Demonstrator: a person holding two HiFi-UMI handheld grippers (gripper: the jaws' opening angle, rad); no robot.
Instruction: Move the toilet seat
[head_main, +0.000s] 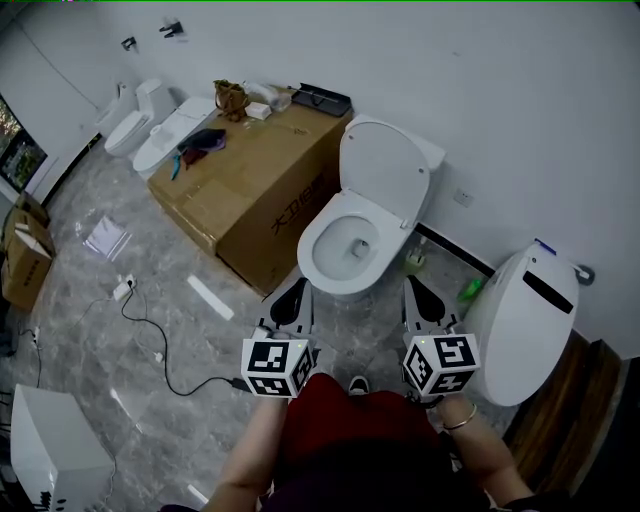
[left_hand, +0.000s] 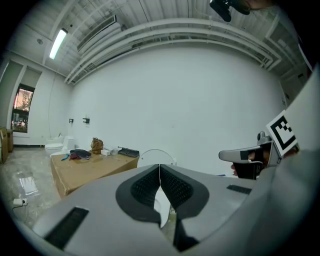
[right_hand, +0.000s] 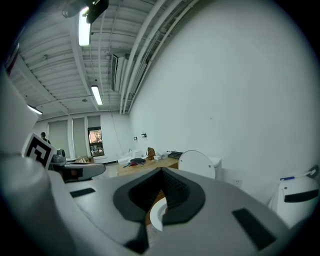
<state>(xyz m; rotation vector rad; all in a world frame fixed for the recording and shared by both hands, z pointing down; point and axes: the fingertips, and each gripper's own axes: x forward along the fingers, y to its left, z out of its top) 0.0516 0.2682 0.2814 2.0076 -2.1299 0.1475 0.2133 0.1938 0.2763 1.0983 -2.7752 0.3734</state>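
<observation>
Pre-grasp: left gripper (head_main: 292, 298) and right gripper (head_main: 416, 296) both fully closed, holding nothing, at the near edge of the white oval plastic toilet seat (head_main: 313, 262). Seat looks down on the bowl, white lid (head_main: 385, 172) upright behind. Next: open jaws, pinch the seat rim.

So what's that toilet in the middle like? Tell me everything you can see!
The toilet is white and shiny, like glazed ceramic. Its round lid stands open, tipped back against the tank by the wall. The oval ring around the bowl lies flat, with the drain showing at the bottom. It stands on the grey marbled floor, close beside a big cardboard box; whether they touch is unclear. The left gripper and right gripper, both shut, hang in front without touching it.
</observation>
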